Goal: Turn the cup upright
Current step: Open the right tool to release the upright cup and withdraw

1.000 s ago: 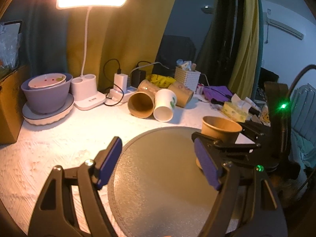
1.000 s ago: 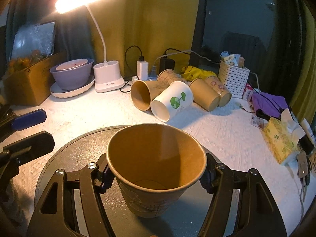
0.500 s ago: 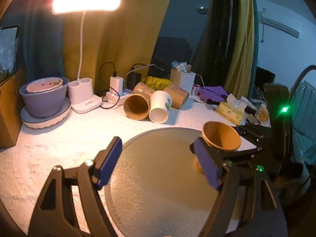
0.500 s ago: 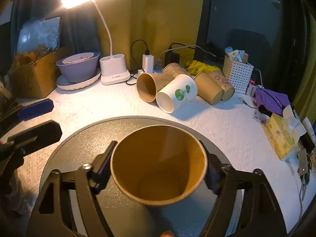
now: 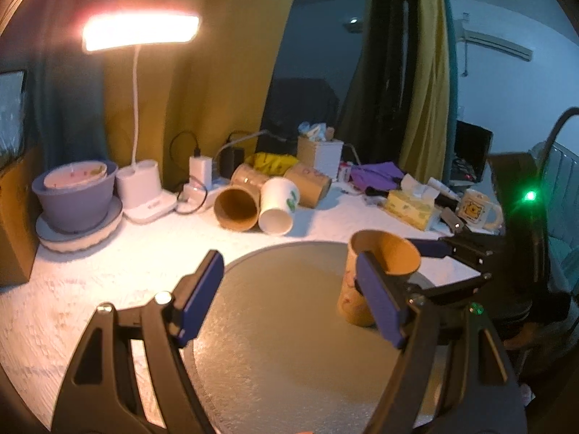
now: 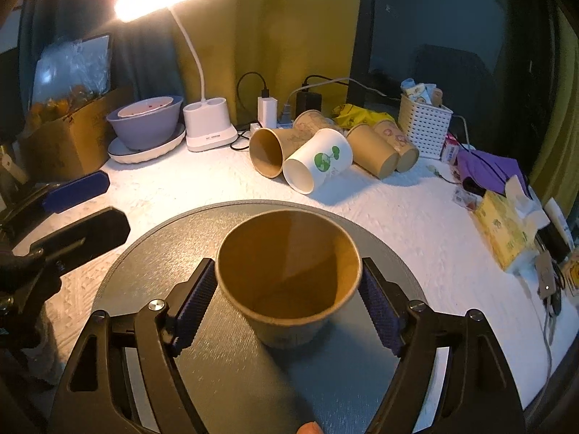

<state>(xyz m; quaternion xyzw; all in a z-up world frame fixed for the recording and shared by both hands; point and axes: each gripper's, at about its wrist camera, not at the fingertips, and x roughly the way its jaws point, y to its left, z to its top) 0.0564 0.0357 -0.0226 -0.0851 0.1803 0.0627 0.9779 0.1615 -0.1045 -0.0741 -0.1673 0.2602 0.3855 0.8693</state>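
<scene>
A brown paper cup (image 6: pixel 289 275) stands upright, mouth up, on the round grey turntable (image 6: pixel 224 369). My right gripper (image 6: pixel 287 307) brackets the cup, its blue pads beside the cup's sides with small gaps showing, so it is open. In the left wrist view the same cup (image 5: pixel 376 271) stands at the right of the turntable (image 5: pixel 282 325), partly behind my right finger. My left gripper (image 5: pixel 289 303) is open and empty, to the left of the cup.
Several paper cups lie on their sides at the back, brown (image 6: pixel 271 148) and white (image 6: pixel 318 166). A lit desk lamp (image 6: pixel 206 123), a purple bowl (image 6: pixel 144 123), a white basket (image 6: pixel 423 123), a tissue pack (image 6: pixel 503 231) and a cardboard box (image 6: pixel 68 137) ring the white table.
The right gripper has lowered the cup onto the turntable and its pads have spread off the cup's sides. The left gripper has drawn back a little and stayed open.
</scene>
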